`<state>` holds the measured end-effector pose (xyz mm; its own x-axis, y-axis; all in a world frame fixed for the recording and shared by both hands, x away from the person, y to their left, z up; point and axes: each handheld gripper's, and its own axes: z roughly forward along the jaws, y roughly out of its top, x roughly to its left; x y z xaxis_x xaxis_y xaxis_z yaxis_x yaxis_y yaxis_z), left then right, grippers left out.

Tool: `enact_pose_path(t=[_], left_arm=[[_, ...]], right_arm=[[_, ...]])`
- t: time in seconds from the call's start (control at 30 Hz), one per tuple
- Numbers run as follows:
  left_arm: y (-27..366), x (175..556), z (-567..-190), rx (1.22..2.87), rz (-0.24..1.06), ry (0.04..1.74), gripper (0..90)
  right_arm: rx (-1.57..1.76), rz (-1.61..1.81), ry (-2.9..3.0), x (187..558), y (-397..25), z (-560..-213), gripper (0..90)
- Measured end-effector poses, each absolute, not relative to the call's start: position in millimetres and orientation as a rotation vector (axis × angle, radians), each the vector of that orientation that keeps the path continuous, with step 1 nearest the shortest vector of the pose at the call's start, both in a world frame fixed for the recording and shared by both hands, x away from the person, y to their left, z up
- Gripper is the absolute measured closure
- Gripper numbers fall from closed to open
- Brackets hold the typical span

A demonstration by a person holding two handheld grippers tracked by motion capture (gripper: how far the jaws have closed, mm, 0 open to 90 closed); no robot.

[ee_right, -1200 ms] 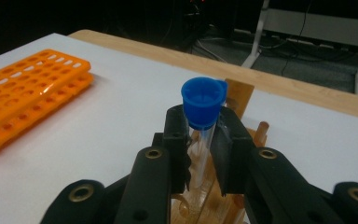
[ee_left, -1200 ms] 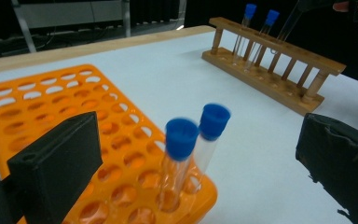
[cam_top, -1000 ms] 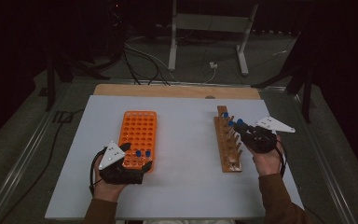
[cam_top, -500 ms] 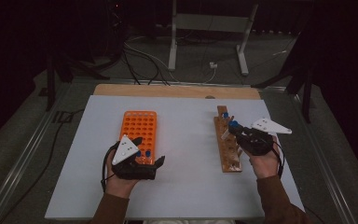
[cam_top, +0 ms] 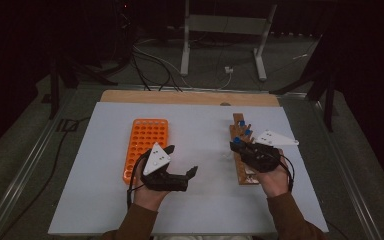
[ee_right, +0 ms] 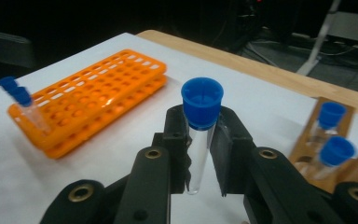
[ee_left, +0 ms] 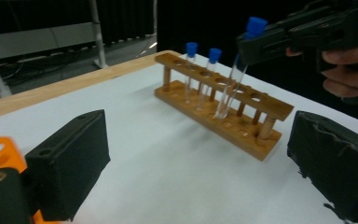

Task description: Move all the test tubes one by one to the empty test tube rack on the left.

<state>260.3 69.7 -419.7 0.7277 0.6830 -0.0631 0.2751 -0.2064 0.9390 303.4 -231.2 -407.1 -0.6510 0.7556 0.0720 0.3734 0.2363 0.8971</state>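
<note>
At a white-topped table (cam_top: 100, 200), the right gripper (ee_right: 200, 140) pinches a clear test tube (ee_right: 196, 154) just below its blue cap (ee_right: 202, 101), its two black jaws closed against the glass on either side. In the left gripper view the same tube (ee_left: 229, 88) stands tilted, cap uppermost and leaning toward the hand (ee_left: 349, 65) that holds the gripper, its long axis running steeply down to a rounded bottom that sits at the wooden rack (ee_left: 223, 105), in or just at one of the middle holes; whether it touches the base cannot be told. Two more capped tubes (ee_left: 200, 74) stand upright in the rack's far end.

The left gripper (cam_top: 177, 162) hovers with its padded jaws spread wide and nothing between them, low over the white surface just right of the orange rack (cam_top: 145, 145). In the right gripper view, two blue-capped tubes (ee_right: 21, 102) lean at the near end of that orange rack (ee_right: 98, 93). From the high view, the wooden rack (cam_top: 240, 150) lies lengthwise away from the person, well apart from the orange one, with the right gripper (cam_top: 242, 145) over its middle.
</note>
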Motion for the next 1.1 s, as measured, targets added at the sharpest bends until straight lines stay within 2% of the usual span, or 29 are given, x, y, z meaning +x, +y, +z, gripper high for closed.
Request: enact_pose_path(t=[0.43, 0.9, 1.1], left_arm=[[27.4, 261.1, -422.9, 1.846, 0.446, 0.713, 24.5], [6.0, 269.7, -436.3, 1.905, 0.430, 0.719, 60.0], [5.9, 272.2, -437.9, 1.905, 0.416, 0.724, 68.0]], right_arm=[[0.987, 1.451, 2.239, 291.9, -211.6, -405.0, 77.2], [0.939, 1.482, 2.291, 284.0, -195.5, -403.3, 77.2], [0.931, 1.489, 2.308, 283.6, -193.3, -404.3, 77.2]])
